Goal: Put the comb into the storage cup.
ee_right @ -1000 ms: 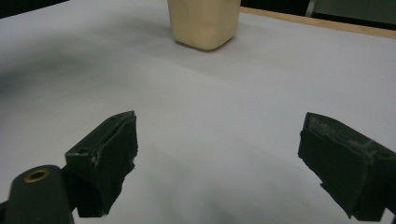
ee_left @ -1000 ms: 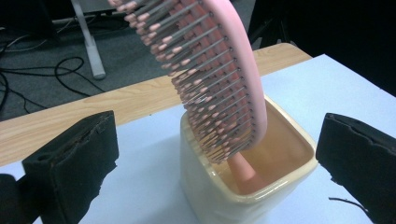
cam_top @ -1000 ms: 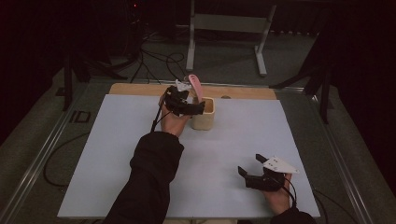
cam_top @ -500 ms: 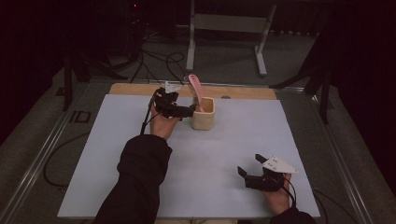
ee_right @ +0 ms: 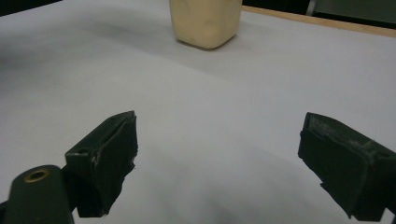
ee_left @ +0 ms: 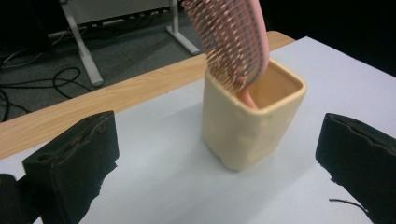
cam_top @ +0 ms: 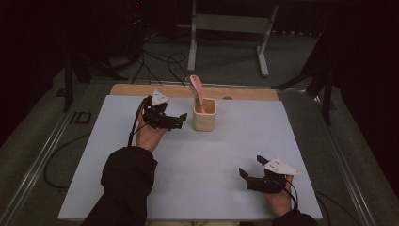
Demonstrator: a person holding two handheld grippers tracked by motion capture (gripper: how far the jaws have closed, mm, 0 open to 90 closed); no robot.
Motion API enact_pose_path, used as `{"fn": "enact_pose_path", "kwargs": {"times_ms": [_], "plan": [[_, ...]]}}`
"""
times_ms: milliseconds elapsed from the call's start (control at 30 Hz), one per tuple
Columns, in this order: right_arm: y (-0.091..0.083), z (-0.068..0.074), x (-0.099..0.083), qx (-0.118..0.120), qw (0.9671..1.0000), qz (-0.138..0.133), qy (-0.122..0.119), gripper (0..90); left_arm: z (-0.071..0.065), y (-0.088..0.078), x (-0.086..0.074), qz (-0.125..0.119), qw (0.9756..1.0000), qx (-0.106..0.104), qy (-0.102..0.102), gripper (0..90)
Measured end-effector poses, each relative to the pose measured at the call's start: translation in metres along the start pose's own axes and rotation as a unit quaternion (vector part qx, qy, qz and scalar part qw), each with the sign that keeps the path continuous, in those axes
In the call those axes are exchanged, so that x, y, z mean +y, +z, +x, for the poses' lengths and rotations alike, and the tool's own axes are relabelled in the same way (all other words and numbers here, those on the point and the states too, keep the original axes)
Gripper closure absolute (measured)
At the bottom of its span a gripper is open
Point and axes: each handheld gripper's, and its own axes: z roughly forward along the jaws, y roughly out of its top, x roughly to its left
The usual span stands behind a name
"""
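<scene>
A cream square cup (cam_top: 204,115) stands upright at the back middle of the white table sheet (cam_top: 263,136). A pink hairbrush (cam_top: 196,89) leans in it, handle down and bristled head up. My left gripper (cam_top: 181,120) is open just left of the cup, jaws pointing at it and touching nothing. In the left gripper view the cup (ee_left: 252,121) and the hairbrush (ee_left: 233,42) sit ahead of the open left gripper (ee_left: 219,161). My right gripper (cam_top: 250,167) rests open and empty near the front right. The right gripper view has the cup (ee_right: 205,21) far ahead of that open right gripper (ee_right: 229,158).
A strip of bare wooden tabletop (cam_top: 141,89) runs along the far edge behind the sheet. On the dark floor beyond stand a white metal frame (cam_top: 226,28) and loose cables (cam_top: 155,61). A metal rail (cam_top: 42,155) borders the table's left side.
My left gripper has drawn back to the left, away from the cup, and the hairbrush stays leaning in the cup. The right gripper has not moved.
</scene>
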Motion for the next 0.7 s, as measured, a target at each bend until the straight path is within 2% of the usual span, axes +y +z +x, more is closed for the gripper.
{"fn": "enact_pose_path", "kwargs": {"times_ms": [200, 567, 700], "plan": [[0.001, 0.001, 0.0, -0.001, 1.0, 0.001, -0.001, 11.6, 0.007, -0.018, -0.014, 0.0, 1.0, -0.002, -0.001, 0.2], [0.001, 0.003, 0.0, -0.001, 1.0, 0.0, -0.003, 11.6, 0.014, -0.052, -0.04, -0.003, 0.9998, 0.014, 0.011, 0.2], [0.001, 0.004, 0.001, 0.001, 1.0, -0.002, -0.004, 11.6, 0.015, -0.063, -0.054, -0.004, 0.9998, 0.018, 0.011, 0.2]]}}
